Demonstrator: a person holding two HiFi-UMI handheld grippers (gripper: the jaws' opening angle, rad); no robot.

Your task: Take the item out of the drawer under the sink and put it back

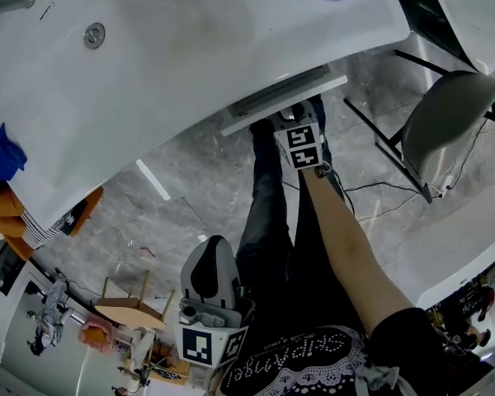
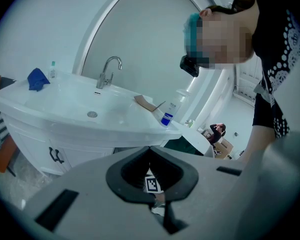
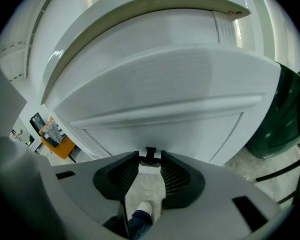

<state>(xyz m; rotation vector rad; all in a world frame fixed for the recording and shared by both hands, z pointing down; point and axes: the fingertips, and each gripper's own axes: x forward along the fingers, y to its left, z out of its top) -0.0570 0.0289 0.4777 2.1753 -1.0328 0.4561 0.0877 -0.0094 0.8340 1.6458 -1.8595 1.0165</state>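
The white drawer (image 1: 285,99) under the sink (image 1: 173,48) juts out a little from the cabinet front. In the right gripper view its face (image 3: 160,109) fills the frame, and a small black handle (image 3: 150,155) sits between the ribbed pads (image 3: 174,176). My right gripper (image 1: 285,122) (image 3: 150,160) is shut on that handle. My left gripper (image 1: 214,247) (image 2: 155,200) hangs back near my body, low in the head view, with its jaws shut on nothing. Nothing of the drawer's inside shows.
On the sink top lie a blue cloth (image 2: 38,79), a faucet (image 2: 109,70) and a blue-labelled bottle (image 2: 171,109). A grey chair (image 1: 450,122) and floor cables stand to the right. A wooden stool (image 1: 128,308) is at lower left.
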